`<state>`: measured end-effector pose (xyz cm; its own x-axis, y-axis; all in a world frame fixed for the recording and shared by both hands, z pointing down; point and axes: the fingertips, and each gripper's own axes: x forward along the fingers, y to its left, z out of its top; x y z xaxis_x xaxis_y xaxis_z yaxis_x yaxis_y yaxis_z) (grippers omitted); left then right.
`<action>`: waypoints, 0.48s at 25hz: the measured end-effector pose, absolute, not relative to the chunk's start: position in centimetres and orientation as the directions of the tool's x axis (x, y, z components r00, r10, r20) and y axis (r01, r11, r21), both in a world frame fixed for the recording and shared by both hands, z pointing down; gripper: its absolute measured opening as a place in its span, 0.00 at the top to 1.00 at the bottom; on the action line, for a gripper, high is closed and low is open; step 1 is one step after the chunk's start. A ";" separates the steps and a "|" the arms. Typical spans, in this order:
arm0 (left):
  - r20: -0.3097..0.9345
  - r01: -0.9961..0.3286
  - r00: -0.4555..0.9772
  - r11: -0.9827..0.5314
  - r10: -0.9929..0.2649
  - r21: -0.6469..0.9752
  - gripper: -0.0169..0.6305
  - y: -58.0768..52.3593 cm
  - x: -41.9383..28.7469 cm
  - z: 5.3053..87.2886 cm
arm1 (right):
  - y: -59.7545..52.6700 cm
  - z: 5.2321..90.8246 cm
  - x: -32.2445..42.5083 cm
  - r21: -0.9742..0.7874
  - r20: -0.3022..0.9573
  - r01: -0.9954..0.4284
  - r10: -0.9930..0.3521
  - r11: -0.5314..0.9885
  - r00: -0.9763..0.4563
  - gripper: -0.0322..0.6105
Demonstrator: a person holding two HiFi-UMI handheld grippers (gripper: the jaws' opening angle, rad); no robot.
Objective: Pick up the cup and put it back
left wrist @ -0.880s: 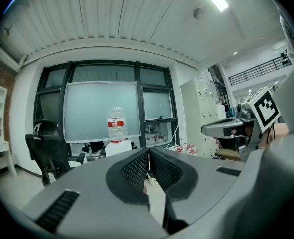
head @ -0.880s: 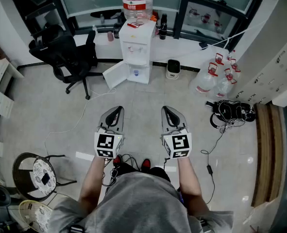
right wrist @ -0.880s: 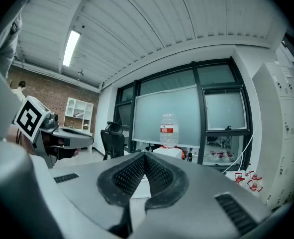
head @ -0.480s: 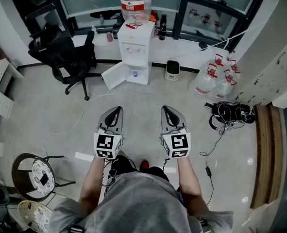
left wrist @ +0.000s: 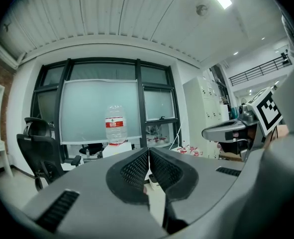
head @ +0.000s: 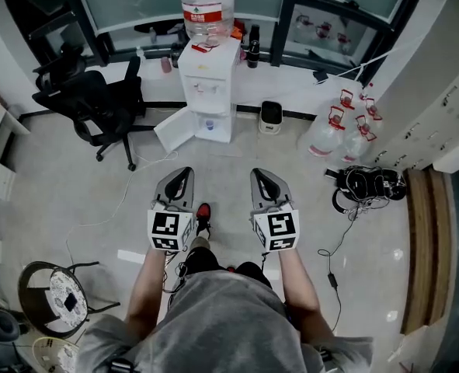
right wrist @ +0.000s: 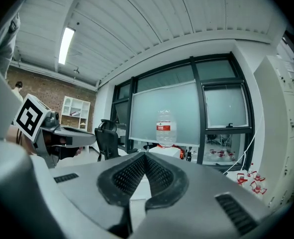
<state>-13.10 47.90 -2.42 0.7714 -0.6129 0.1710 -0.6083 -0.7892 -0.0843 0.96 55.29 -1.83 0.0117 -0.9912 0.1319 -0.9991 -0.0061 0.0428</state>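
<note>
Floor (head: 74, 185) is showing only in the head view, where the left gripper (head: 181, 176) and the right gripper (head: 259, 175) are hovering side by side above it with a red shoe (head: 204, 212) between them, facing a water dispenser (head: 206, 84) whose lower door (head: 173, 129) is hanging open, beside an office chair (head: 89, 103) and water jugs (head: 338, 130). The gripper views are instead catching the ceiling (left wrist: 112, 14), the window (left wrist: 99, 108) and the bottle (right wrist: 165, 127) on the dispenser. Both pairs of jaws are pressing fully together, gripping nothing, and the cup is proving too small to pick out in any view.
</note>
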 end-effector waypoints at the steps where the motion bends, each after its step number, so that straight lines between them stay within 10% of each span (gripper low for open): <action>1: 0.173 -0.605 0.774 -0.792 -0.609 -0.083 0.94 46.9 -12.7 -2.2 | 54.3 -1.7 1.2 0.042 0.132 -0.999 -0.991 -0.008 0.013 0.92; 12: 0.220 -0.579 0.788 -0.813 -0.576 -0.056 0.94 29.9 -8.1 0.0 | 36.8 -0.7 5.2 0.030 0.138 -0.999 -0.990 -0.020 0.024 0.92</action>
